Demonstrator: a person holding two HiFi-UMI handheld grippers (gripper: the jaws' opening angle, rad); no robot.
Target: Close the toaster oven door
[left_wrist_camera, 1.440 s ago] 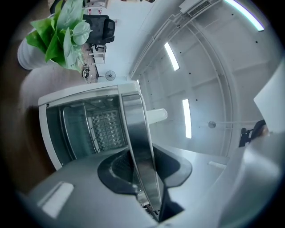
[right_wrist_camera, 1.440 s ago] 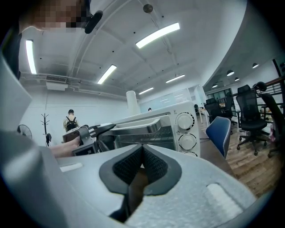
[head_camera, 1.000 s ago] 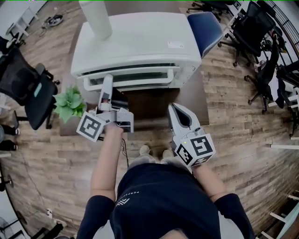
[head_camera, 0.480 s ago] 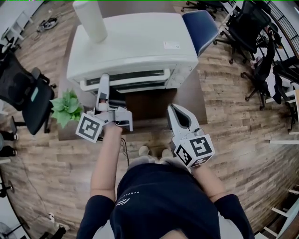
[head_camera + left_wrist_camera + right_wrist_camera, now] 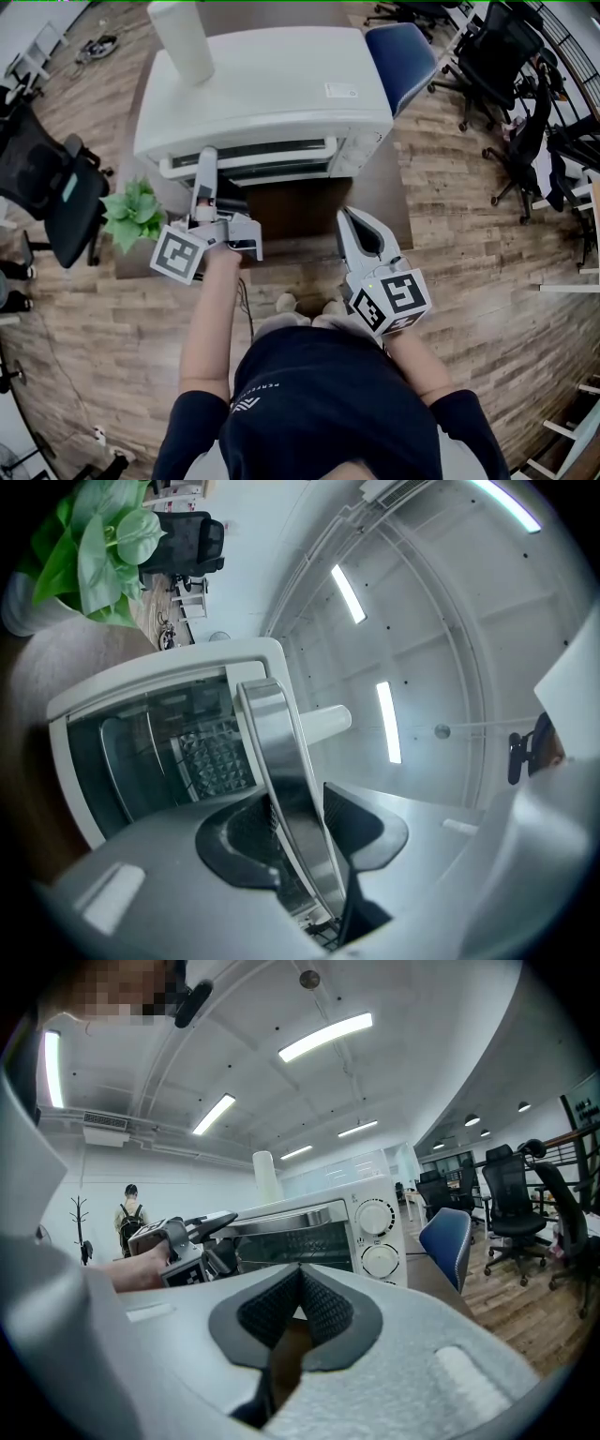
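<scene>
Toaster oven [image 5: 262, 84] sits on the far half of the counter [image 5: 309, 206], front facing the near edge and me. A potted plant [image 5: 136, 214] is at the counter's left edge, and a white cylindrical container [image 5: 183, 42] stands on the oven's top at its far left corner. The door [image 5: 291, 1241] reads as upright against the oven body in the right gripper view, with no gap that I can make out along its top edge, so I judge it closed or all but closed. My left hand-held gripper [image 5: 305, 832] is at the left end of the door handle [image 5: 281, 761]. The metal bar runs between its jaws, which have just been opening. They stand partly apart, and the pads look to be coming off the bar rather than clamping it, though the left pad lies partly behind the bar. My right hand-held gripper [image 5: 300, 1283] hangs over the near right part of the counter, well apart from the oven. Its pads meet at the tips with nothing between them. Progress: the swing of the door appears done and the release is under way. Left to do, as I judge it: clear the left hand-held gripper off the handle without tugging the door back open, then confirm that the door sits flush.
</scene>
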